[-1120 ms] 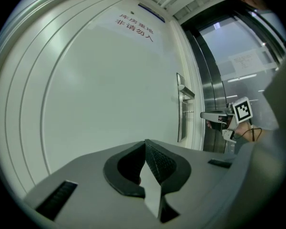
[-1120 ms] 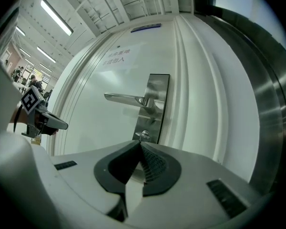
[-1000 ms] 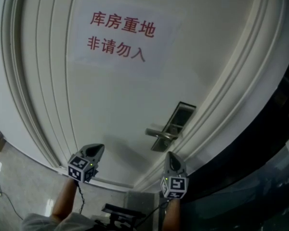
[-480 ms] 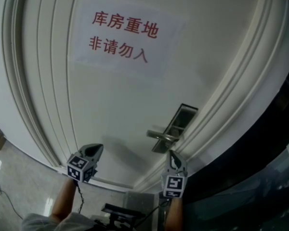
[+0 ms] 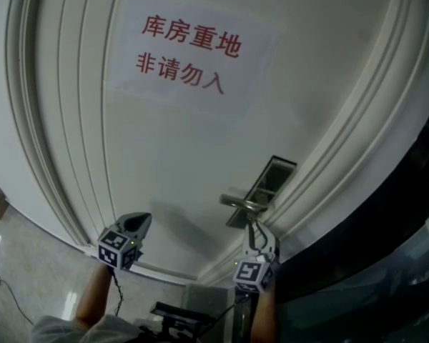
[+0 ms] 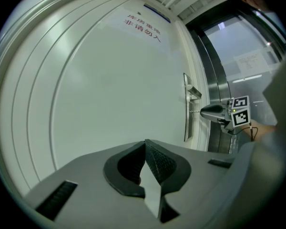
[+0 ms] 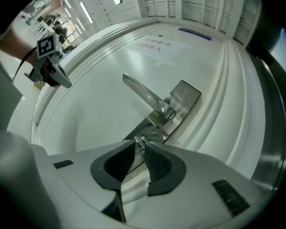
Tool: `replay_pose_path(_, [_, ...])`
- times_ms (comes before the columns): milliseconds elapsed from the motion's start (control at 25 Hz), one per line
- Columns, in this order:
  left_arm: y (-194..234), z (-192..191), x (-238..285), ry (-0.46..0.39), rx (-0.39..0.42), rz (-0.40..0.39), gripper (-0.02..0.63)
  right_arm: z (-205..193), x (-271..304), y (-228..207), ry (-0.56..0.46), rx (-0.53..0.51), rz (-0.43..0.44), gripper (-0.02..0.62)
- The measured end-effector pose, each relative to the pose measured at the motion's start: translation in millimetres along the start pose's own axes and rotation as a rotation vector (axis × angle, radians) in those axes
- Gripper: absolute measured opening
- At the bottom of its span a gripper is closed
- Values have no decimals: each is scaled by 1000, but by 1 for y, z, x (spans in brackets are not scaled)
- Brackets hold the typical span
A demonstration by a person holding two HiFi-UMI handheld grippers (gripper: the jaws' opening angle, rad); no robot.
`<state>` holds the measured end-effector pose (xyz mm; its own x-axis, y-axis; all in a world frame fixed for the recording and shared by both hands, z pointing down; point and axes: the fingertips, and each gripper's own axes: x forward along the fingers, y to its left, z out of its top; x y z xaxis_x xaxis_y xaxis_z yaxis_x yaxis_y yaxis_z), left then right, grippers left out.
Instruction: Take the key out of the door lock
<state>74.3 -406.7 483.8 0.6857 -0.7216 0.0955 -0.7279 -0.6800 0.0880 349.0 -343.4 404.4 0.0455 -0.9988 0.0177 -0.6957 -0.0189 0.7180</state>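
Head view puts the right gripper (image 5: pixel 254 229) against the brushed-metal lock plate (image 5: pixel 272 174); left gripper view shows the left gripper (image 6: pixel 145 143) pressed together, empty; right gripper view shows jaws pinching the small silver key (image 7: pixel 141 140) seated in that plate.

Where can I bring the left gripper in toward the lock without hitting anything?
Free: the bare door panel between the paper sign, the lever handle and the left gripper. Crowded: below the lever handle, where the right gripper pinches the key at the lock plate.
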Motion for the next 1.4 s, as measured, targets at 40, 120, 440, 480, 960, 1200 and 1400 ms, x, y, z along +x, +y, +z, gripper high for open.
replay_pose_path(40, [1, -1, 0, 1, 0, 1, 5, 3, 1, -1, 9, -45, -10, 75])
replay_pose_path(120, [2, -3, 0, 2, 0, 2, 5, 7, 3, -1, 25, -135, -23, 77])
replay_pose_path(440, [6, -2, -5, -1, -8, 10, 5, 4, 13, 7, 59, -304, -15, 107])
replay_pose_path(480, [7, -2, -5, -3, -10, 13, 5, 3, 14, 7, 63, -321, -17, 107])
replay_pose_path(960, [12, -5, -11, -4, -26, 30, 5, -1, 23, 10, 94, -517, -46, 107])
replay_pose_path(1200, [11, -3, -13, -11, -32, 41, 5, -3, 26, 9, 107, -622, -59, 106])
replay_pose_path(1400, [11, -5, -14, -9, -32, 43, 5, -1, 26, 7, 105, -705, -107, 45])
